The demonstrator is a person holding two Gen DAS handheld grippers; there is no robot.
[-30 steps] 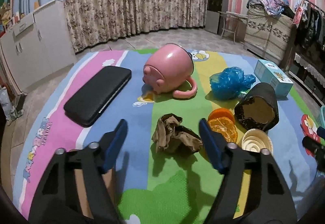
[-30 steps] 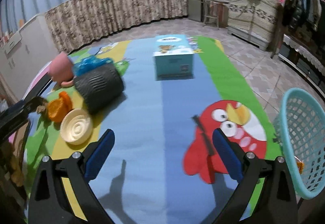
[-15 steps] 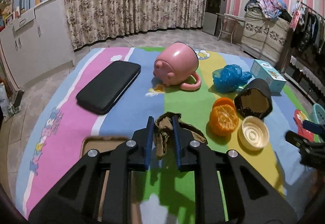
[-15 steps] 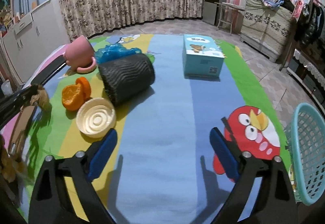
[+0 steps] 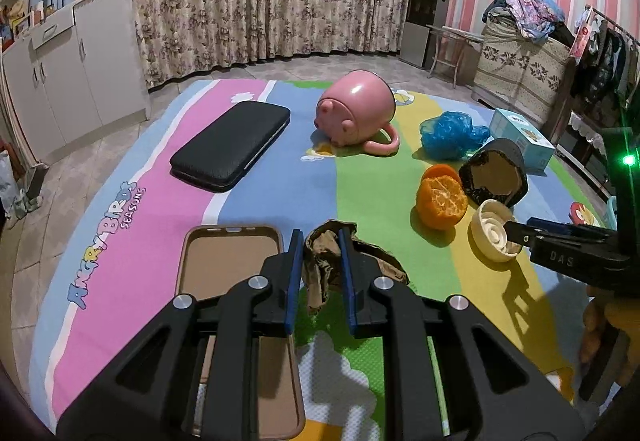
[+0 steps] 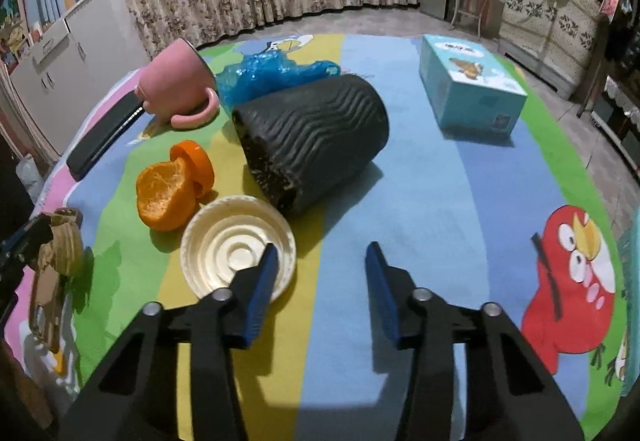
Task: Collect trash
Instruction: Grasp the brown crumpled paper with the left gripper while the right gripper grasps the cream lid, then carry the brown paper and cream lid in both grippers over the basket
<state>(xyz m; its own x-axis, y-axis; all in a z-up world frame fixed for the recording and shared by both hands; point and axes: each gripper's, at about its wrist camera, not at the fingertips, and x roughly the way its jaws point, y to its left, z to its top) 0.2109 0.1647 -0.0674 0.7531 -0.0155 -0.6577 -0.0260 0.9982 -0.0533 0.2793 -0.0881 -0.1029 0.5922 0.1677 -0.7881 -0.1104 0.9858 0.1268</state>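
Note:
My left gripper (image 5: pixel 320 241) is shut on a crumpled brown paper (image 5: pixel 320 269), which sticks up between the blue pads and hangs below them. Seen from the right wrist, the same paper (image 6: pixel 60 245) is at the far left. My right gripper (image 6: pixel 322 249) is closing. Its left finger lies over the white round lid (image 6: pixel 228 249), and the lid's right rim sits between the jaws without being pinched. That lid (image 5: pixel 490 229) lies on the play mat (image 5: pixel 280 193) beside two orange peel halves (image 5: pixel 442 197) and a blue plastic bag (image 5: pixel 452 129).
A black ribbed cup (image 6: pixel 316 133) lies on its side behind the lid. A pink mug (image 5: pixel 356 113), a black case (image 5: pixel 230 145), a brown phone case (image 5: pixel 228 261) and a tissue box (image 6: pixel 468 89) also lie on the mat. A teal basket's edge (image 6: pixel 634 249) shows at far right.
The left jaws closed on the brown paper and drew back with it. The right gripper swung left over the mat to the white lid, and its jaws narrowed.

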